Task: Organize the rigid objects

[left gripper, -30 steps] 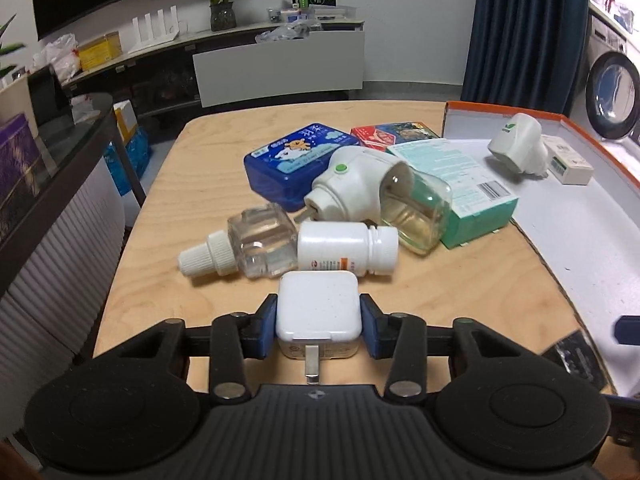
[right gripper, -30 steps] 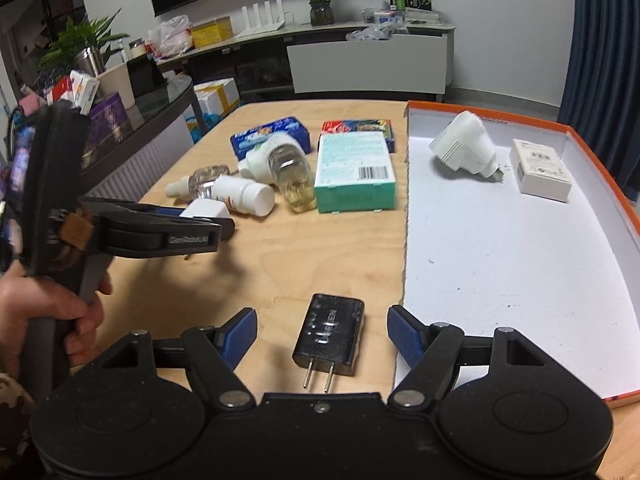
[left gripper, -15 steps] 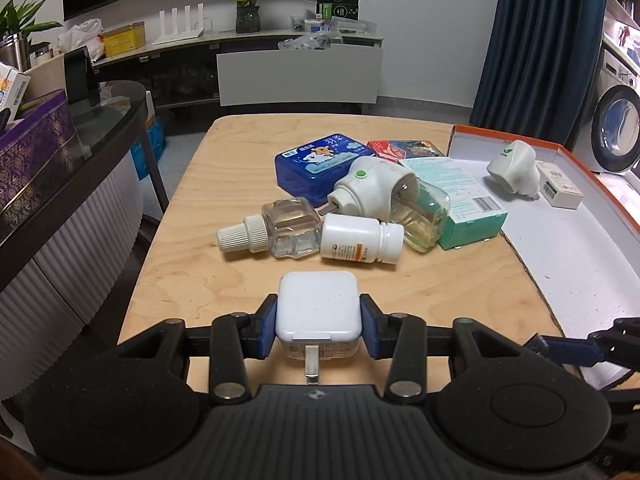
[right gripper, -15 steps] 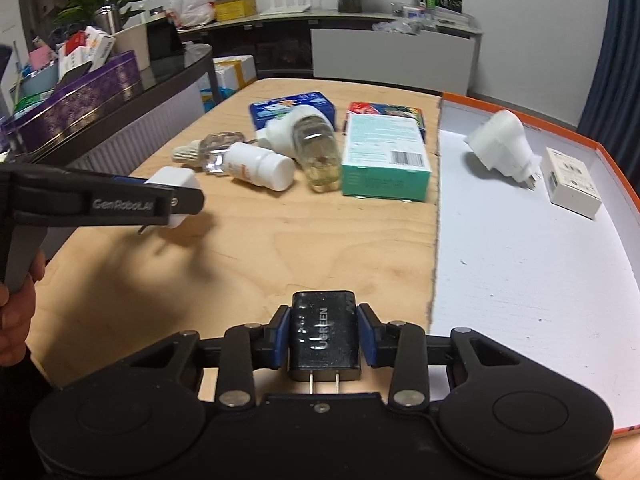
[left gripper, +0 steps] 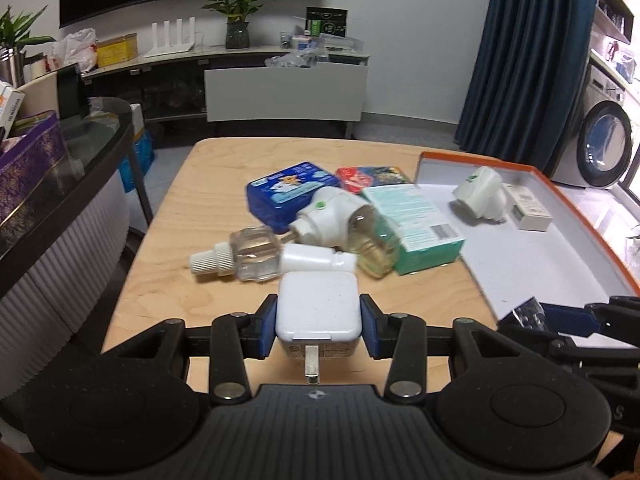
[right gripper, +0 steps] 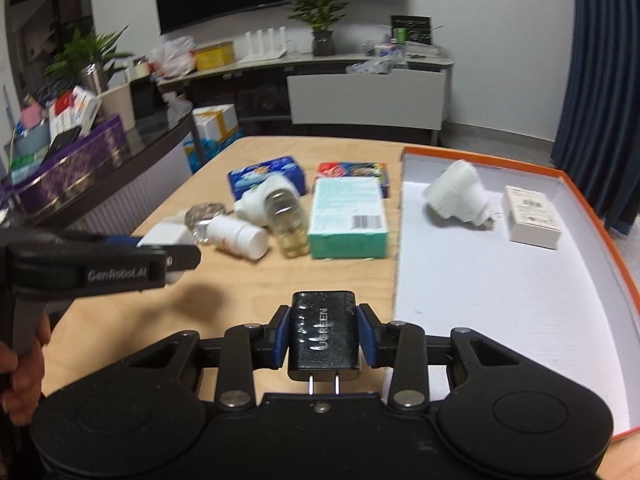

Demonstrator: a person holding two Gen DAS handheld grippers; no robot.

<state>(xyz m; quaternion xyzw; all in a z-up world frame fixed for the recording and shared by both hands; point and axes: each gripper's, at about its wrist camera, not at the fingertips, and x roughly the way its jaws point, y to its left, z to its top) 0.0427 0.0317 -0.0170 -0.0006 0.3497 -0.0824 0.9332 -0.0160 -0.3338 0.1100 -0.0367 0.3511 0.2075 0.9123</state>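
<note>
My left gripper point(left gripper: 318, 326) is shut on a white square charger point(left gripper: 318, 306), held above the wooden table point(left gripper: 192, 280) with its plug prong toward the camera. My right gripper point(right gripper: 323, 340) is shut on a black charger point(right gripper: 323, 330), lifted off the table beside the tray's left rim. From the right wrist view, the left gripper point(right gripper: 160, 258) with the white charger point(right gripper: 166, 236) hangs at the left. In the left wrist view the right gripper point(left gripper: 560, 316) shows at the right edge. The orange-rimmed white tray point(right gripper: 500, 300) holds a white plug-in device point(right gripper: 456, 196) and a small white box point(right gripper: 532, 216).
On the table lie a blue tin point(left gripper: 288, 196), a red packet point(left gripper: 370, 176), a teal box point(left gripper: 416, 224), a white plug-in diffuser with a bottle point(left gripper: 340, 224), a clear refill bottle point(left gripper: 244, 254) and a white pill bottle point(right gripper: 240, 238). A dark counter point(left gripper: 60, 168) stands left.
My right gripper closed on the black charger and lifted it off the table. My left gripper rose and drew back with the white charger, so the table items look farther away.
</note>
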